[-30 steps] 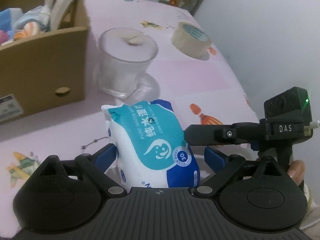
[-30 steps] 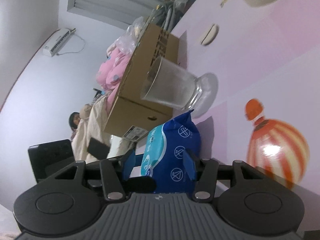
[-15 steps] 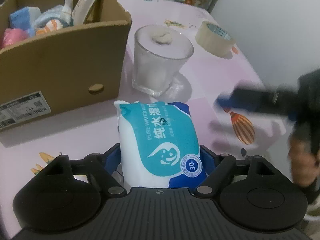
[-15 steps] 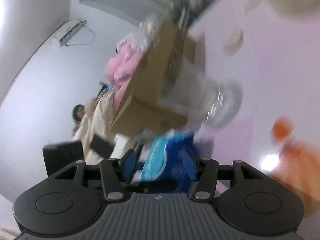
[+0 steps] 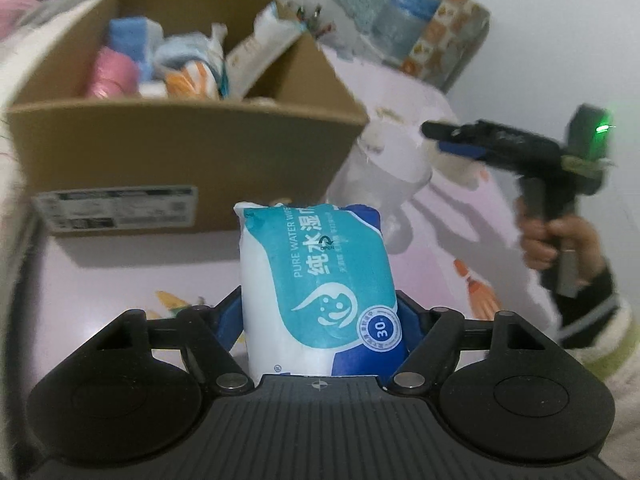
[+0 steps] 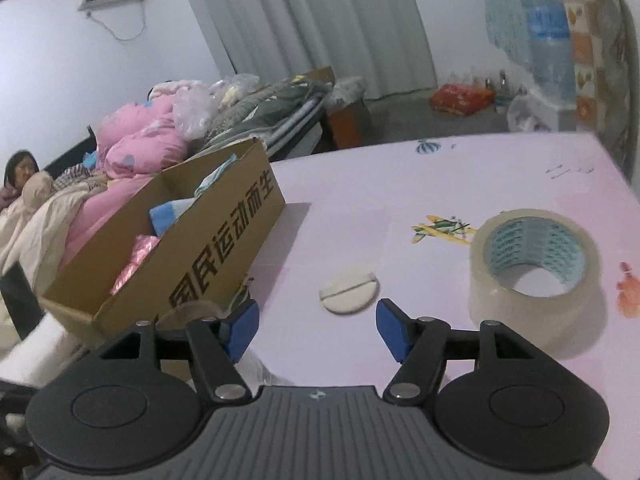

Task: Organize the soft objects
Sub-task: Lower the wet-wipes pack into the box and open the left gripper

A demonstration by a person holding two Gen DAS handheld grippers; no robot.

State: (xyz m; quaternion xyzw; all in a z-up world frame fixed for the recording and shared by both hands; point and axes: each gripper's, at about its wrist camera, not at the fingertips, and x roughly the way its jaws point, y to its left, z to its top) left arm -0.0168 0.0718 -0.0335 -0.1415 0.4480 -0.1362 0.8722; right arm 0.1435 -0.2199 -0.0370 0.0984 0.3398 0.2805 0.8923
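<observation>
Left wrist view: left gripper [image 5: 320, 320] clamped on wet wipes pack [image 5: 320, 280], not yet in cardboard box [image 5: 180, 152]; right gripper [image 6: 316, 328] apart, empty

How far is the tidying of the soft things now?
Several soft things already lie in the cardboard box. In hand: the left gripper is shut on the pack of wet wipes, its fingers having just closed on it, and the pack is not yet in the box. The right gripper is open and empty, its fingers having just opened. Left: put the pack into the box.
</observation>
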